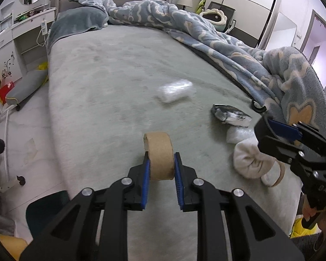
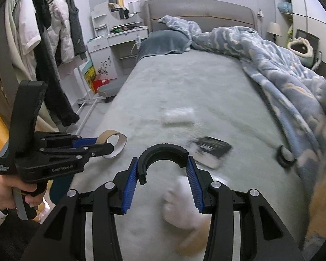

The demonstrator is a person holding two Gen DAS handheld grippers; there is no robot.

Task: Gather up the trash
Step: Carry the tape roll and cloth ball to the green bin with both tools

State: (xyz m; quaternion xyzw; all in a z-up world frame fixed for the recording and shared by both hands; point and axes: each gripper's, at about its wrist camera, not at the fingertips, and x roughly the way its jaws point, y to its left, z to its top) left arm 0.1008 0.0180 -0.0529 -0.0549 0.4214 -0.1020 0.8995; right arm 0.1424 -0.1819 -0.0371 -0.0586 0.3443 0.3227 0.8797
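Between L gripper [image 1: 162, 167] pads: cardboard roll [image 1: 159, 154].

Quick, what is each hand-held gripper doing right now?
Left hand-held gripper: shut on the cardboard ring.
Right hand-held gripper: shut on the black half ring.

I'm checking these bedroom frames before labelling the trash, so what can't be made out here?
- White packet: motion-blurred in both views, contents unreadable.
- Dark wrapper: blurred in right wrist view, print illegible.
- Socks: smeared, partly behind right gripper.
- Trash bin: in neither view.
- Cardboard ring: lower part hidden by left gripper.
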